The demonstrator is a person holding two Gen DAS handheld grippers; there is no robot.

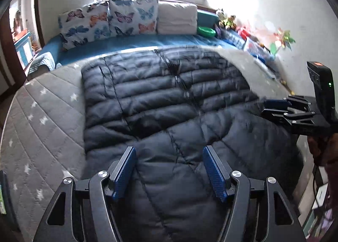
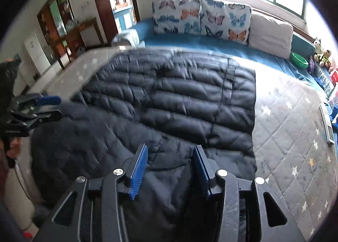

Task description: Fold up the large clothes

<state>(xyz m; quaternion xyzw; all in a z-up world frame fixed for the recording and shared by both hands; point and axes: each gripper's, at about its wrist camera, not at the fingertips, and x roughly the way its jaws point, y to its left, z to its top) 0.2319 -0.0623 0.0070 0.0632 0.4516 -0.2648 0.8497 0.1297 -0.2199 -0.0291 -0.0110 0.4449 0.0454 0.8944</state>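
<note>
Closest to me, the left gripper (image 1: pixel 169 170) hangs over the near end of the black puffer coat (image 1: pixel 164 102), its blue pads (image 1: pixel 124 172) spread apart with nothing between them. Alongside it, the right gripper (image 2: pixel 169 168) is likewise parted and empty above the coat's rumpled near edge. The coat lies spread flat across the grey star-print quilt (image 1: pixel 42 119), its front closure running away from me down the middle. Beyond the quilt a blue sheet (image 1: pixel 131 43) covers the bed, and against the far wall under the bright window lean two butterfly cushions (image 1: pixel 109 19) and a plain white pillow (image 1: pixel 177 17), with a green bowl (image 1: pixel 206 31) and soft toys (image 1: pixel 227 19) to their right.
</note>
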